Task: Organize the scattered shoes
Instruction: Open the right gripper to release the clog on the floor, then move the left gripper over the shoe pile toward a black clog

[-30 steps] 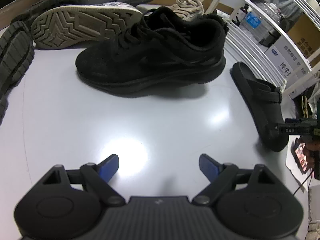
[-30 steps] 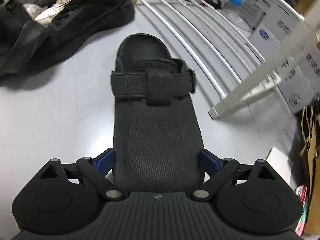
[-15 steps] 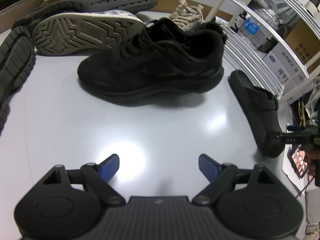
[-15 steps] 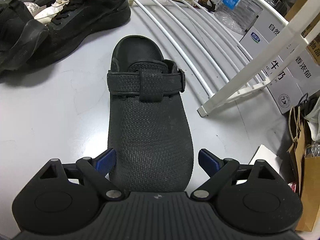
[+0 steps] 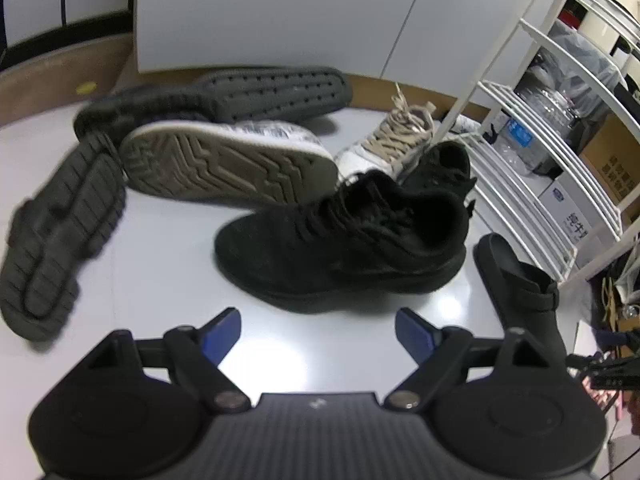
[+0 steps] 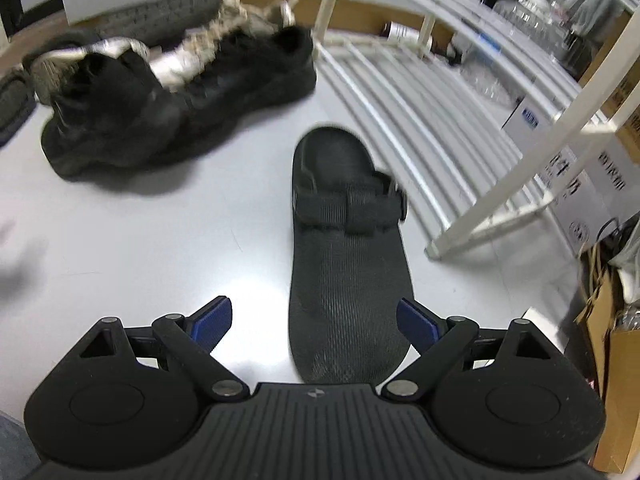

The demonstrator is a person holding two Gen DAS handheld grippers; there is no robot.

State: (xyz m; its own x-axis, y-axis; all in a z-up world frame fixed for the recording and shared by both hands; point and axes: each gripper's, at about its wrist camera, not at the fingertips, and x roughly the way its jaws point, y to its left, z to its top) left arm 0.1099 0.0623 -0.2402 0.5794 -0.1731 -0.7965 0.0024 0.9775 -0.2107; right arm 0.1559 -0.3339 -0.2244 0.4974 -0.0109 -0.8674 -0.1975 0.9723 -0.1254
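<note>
Shoes lie jumbled on the glossy white floor (image 5: 140,272), none yet on the white slatted shoe rack (image 5: 532,184): overturned grey-soled shoes (image 5: 52,248), a beige-laced sneaker (image 5: 392,148) and a black lace-up sneaker (image 5: 348,248). Sorting looks barely begun. The left gripper (image 5: 318,330) hovers, jaws apart and empty. Only the right view shows the right gripper (image 6: 314,322), jaws wide, straddling but not touching the black strapped slipper (image 6: 348,264).
</note>
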